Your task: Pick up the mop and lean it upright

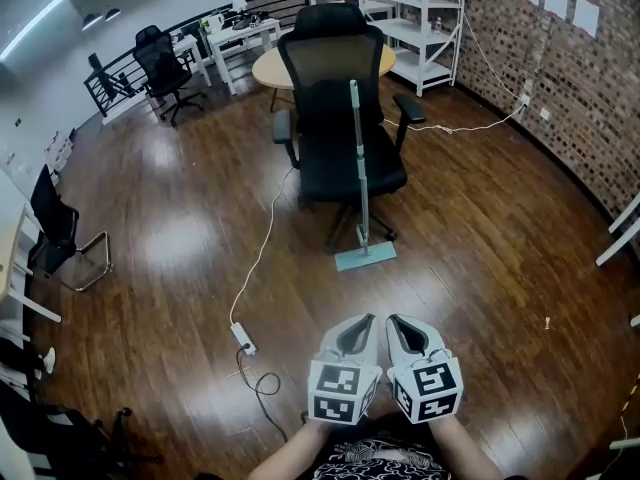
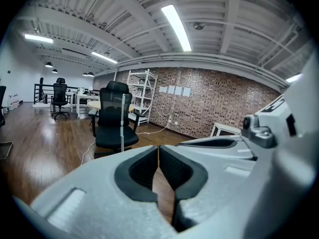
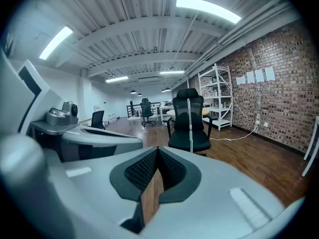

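Teal mop (image 1: 359, 168) leans upright against the black office chair (image 1: 330, 78), head on the wooden floor (image 1: 480, 268). Well nearer, left gripper (image 1: 363, 320) and right gripper (image 1: 394, 320) sit side by side, jaws together, empty.

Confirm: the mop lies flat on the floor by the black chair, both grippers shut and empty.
Not flat: the head view shows the mop standing upright against the black chair. Left gripper and right gripper are shut and empty.

We are looking across a glossy wooden floor (image 1: 180, 228); a brick wall (image 1: 565, 58) is running along the right, white shelving (image 1: 425, 36) standing by it, strip lights (image 2: 177, 26) glowing overhead.
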`<state>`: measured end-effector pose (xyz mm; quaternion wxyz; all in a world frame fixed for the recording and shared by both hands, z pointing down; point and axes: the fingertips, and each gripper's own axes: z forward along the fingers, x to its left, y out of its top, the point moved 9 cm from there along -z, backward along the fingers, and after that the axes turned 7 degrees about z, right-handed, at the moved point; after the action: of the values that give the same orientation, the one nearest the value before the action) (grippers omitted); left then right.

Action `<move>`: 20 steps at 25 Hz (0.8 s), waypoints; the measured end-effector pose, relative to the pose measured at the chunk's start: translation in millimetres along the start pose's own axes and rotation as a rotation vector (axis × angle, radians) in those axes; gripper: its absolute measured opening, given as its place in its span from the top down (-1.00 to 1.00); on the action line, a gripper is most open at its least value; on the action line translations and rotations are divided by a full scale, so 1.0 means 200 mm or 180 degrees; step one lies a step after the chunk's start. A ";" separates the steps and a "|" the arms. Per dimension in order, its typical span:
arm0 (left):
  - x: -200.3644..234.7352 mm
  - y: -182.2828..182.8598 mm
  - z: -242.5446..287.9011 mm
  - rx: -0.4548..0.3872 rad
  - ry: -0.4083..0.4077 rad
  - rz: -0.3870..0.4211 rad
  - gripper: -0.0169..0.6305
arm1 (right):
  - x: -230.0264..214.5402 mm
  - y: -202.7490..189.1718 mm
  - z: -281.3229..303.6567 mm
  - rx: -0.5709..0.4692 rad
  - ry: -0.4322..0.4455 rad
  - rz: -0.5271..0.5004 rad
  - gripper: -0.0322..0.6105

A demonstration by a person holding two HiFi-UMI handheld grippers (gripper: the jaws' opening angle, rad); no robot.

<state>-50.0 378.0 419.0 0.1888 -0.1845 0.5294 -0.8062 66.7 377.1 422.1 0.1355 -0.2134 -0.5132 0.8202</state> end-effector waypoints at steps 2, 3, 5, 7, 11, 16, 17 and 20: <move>0.06 0.00 0.03 -0.0012 0.0003 0.0002 0.93 | 0.00 0.02 0.07 -0.0012 -0.0002 -0.0010 0.90; 0.09 0.00 0.04 -0.0013 0.0009 0.0004 0.93 | 0.00 0.02 0.10 -0.0019 -0.0002 -0.0010 0.90; 0.15 0.00 0.08 0.0003 0.0023 -0.0008 0.93 | 0.00 0.04 0.18 -0.0018 0.0013 -0.0011 0.90; 0.21 0.00 0.14 0.0031 0.0038 -0.0023 0.93 | -0.02 0.05 0.26 -0.0004 0.0041 -0.0011 0.90; 0.31 0.06 0.33 0.0086 0.0073 -0.0011 0.93 | -0.14 0.11 0.45 0.0017 0.0097 0.0040 0.90; 0.43 0.21 0.62 0.0134 0.0152 0.0052 0.93 | -0.34 0.27 0.71 -0.0006 0.0212 0.0109 0.90; 0.45 0.24 0.68 0.0138 0.0178 0.0067 0.93 | -0.39 0.31 0.76 -0.0011 0.0243 0.0109 0.90; 0.49 0.36 0.87 0.0144 0.0243 0.0112 0.93 | -0.53 0.43 0.89 -0.0034 0.0324 0.0103 0.90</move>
<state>-40.5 166.0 426.4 0.1867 -0.1399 0.5211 -0.8210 71.3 152.8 435.6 0.1470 -0.2638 -0.5065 0.8076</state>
